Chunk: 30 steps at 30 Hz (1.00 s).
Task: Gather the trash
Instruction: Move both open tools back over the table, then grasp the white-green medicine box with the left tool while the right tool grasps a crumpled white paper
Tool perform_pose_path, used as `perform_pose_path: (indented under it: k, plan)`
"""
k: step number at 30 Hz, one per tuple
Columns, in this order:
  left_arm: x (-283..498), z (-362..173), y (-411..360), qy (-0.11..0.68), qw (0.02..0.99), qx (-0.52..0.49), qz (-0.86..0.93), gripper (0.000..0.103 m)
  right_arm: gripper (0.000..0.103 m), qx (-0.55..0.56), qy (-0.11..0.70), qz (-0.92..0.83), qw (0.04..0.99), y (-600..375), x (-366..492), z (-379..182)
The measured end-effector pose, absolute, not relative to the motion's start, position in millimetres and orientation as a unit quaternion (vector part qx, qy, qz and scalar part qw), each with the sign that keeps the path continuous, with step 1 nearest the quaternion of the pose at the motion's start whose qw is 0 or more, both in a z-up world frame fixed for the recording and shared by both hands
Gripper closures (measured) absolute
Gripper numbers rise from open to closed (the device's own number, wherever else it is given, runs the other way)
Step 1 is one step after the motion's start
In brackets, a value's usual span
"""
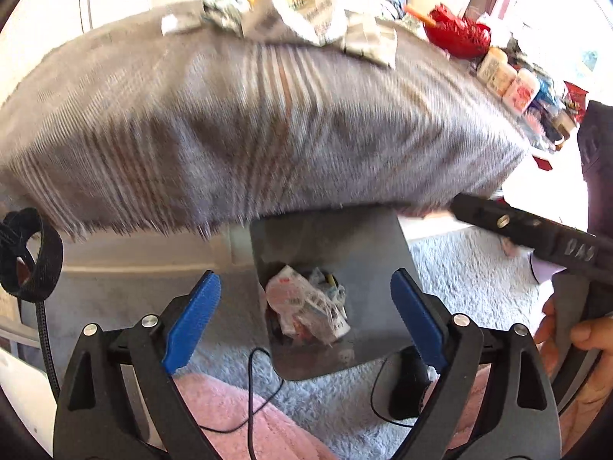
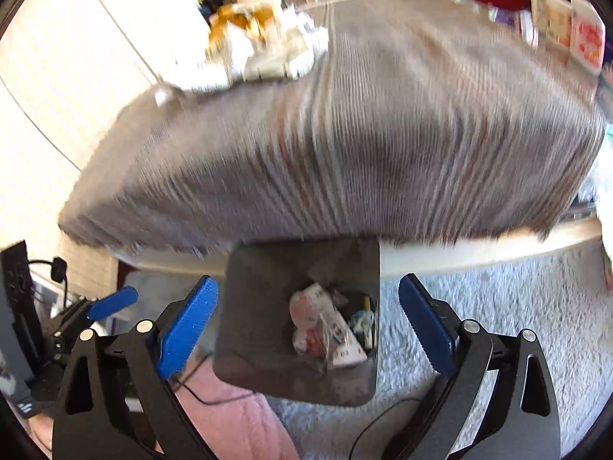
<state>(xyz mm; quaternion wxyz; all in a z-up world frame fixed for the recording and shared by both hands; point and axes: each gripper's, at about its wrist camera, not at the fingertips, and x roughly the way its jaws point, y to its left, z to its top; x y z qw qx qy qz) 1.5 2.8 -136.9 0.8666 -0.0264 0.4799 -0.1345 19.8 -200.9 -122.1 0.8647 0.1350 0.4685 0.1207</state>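
Observation:
A grey bin (image 1: 325, 237) stands on the floor under the table's near edge, with crumpled wrappers (image 1: 306, 306) inside it. My left gripper (image 1: 305, 280) hangs open above the bin, nothing between its blue pads. My right gripper (image 2: 308, 281) is open too, above the same bin (image 2: 260, 306) and its wrappers (image 2: 325, 329), and holds nothing. A pile of crumpled paper and wrappers (image 1: 291, 11) lies on the far side of the table's grey striped cloth (image 1: 230, 115); the right wrist view shows the pile (image 2: 264, 46) too. Both views are blurred.
A red basket (image 1: 459, 34) and several small bottles (image 1: 505, 76) crowd the table's right side. A pale shaggy carpet (image 1: 479, 287) covers the floor, with pink fabric (image 1: 245, 414) and thin black cables near me. A hand (image 1: 586, 337) holds the right gripper's body (image 1: 536, 237).

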Motion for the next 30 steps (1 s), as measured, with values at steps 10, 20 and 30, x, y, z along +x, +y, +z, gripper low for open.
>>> perform_pose_path:
  k: [10,20,30]
  plan:
    - [50.9,-88.2,15.6,0.447,0.883,-0.042,-0.136,0.017,0.007,0.126,0.434,0.09,0.888,-222.8,79.1,-63.7]
    - [109.6,-66.3,14.4,0.439,0.889,-0.027,-0.128,0.017,0.015,0.11,0.435,0.091,0.889,-207.8,142.6,-53.5]
    - [151.4,-65.1,5.6,0.438,0.889,-0.006,-0.129,0.017,0.037,0.129,0.457,0.109,0.874,-197.9,189.0,-71.0]
